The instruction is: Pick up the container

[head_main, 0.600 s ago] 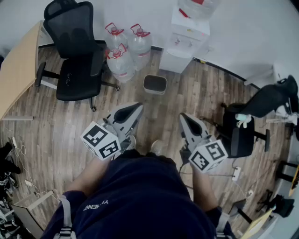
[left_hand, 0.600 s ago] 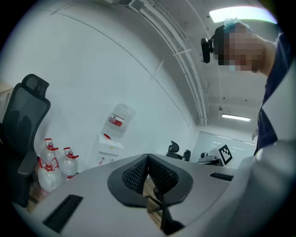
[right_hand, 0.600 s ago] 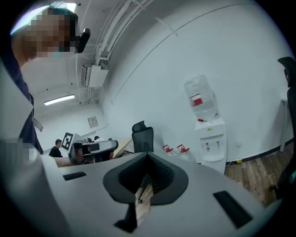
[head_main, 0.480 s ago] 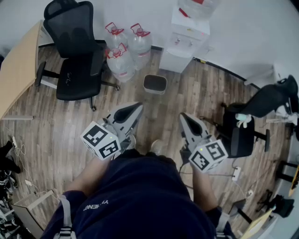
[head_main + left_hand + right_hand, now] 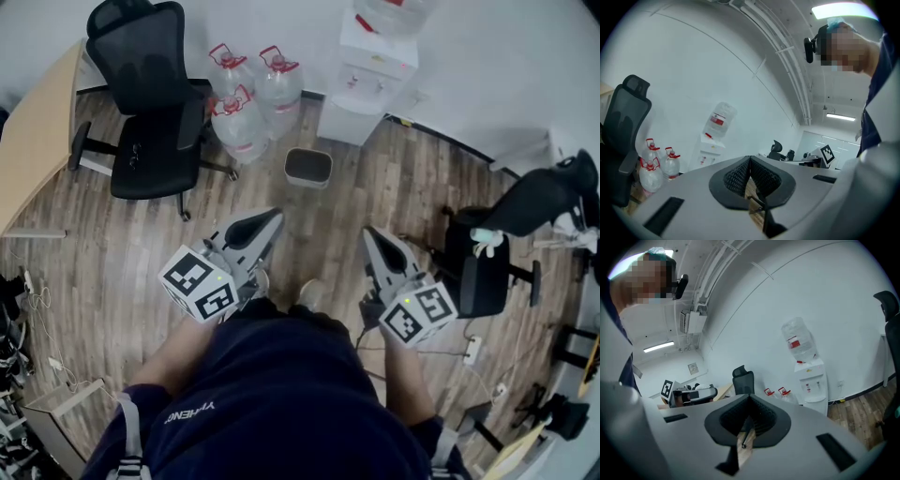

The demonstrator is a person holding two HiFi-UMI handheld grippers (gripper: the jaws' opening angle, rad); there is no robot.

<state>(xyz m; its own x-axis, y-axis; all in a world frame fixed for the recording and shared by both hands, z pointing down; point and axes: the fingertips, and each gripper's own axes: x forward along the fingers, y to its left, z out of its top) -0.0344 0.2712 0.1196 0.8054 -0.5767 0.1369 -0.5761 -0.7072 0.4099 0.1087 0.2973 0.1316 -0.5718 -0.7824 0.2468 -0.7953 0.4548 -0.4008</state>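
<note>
1. The left gripper is held low in front of the person's body. Its jaws are pressed together with nothing between them.
2. The right gripper, level with it and a little apart, is likewise closed and empty.
3. Both point forward over the wooden floor.
4. The container, a small dark bin, stands upright on the floor ahead of the grippers, clear of both.
5. Beyond it, three water bottles with red caps cluster at its left, and a white water dispenser stands against the wall at its right.
6. A black office chair sits left of the bottles, beside a wooden desk.
</note>
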